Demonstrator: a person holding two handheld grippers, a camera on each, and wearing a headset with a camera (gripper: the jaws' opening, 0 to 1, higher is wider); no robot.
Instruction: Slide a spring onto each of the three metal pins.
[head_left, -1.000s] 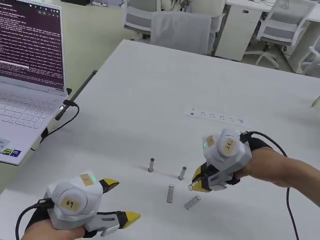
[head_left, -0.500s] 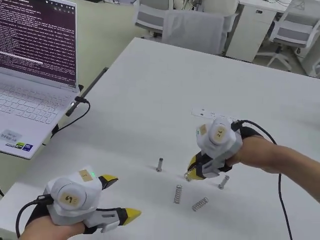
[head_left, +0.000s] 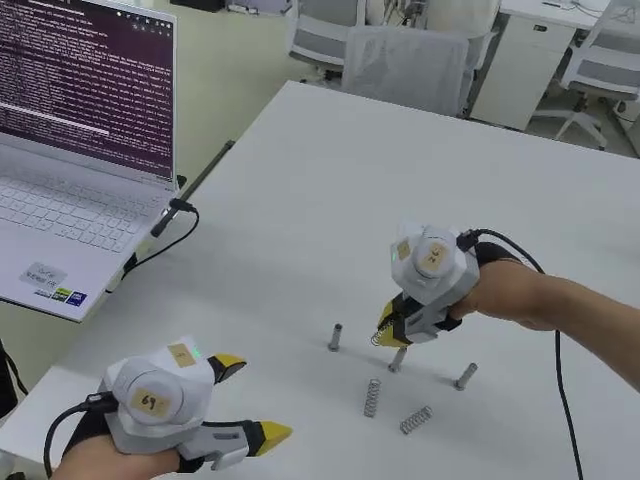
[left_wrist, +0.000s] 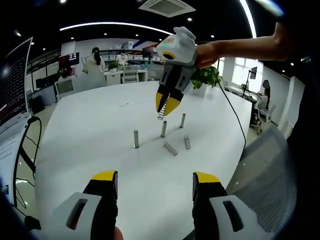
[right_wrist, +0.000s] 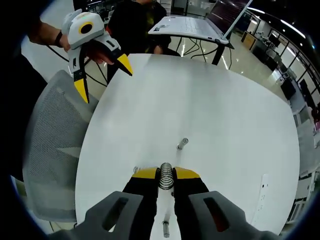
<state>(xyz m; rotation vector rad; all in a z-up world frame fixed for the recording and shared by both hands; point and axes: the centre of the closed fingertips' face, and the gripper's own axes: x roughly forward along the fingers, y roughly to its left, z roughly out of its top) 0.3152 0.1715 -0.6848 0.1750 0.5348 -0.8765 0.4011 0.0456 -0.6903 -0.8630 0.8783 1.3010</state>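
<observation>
While the right gripper (head_left: 386, 336) pinches a spring (right_wrist: 166, 176), that spring hangs just above the middle pin (head_left: 398, 360).
Left gripper (head_left: 252, 398) spread wide, empty, near the table (head_left: 300, 200) edge. Left pin (head_left: 335, 337) and right pin (head_left: 465, 376) stand bare. A loose spring (head_left: 372, 397) and a second loose spring (head_left: 415, 420) lie flat just beside the pins.
</observation>
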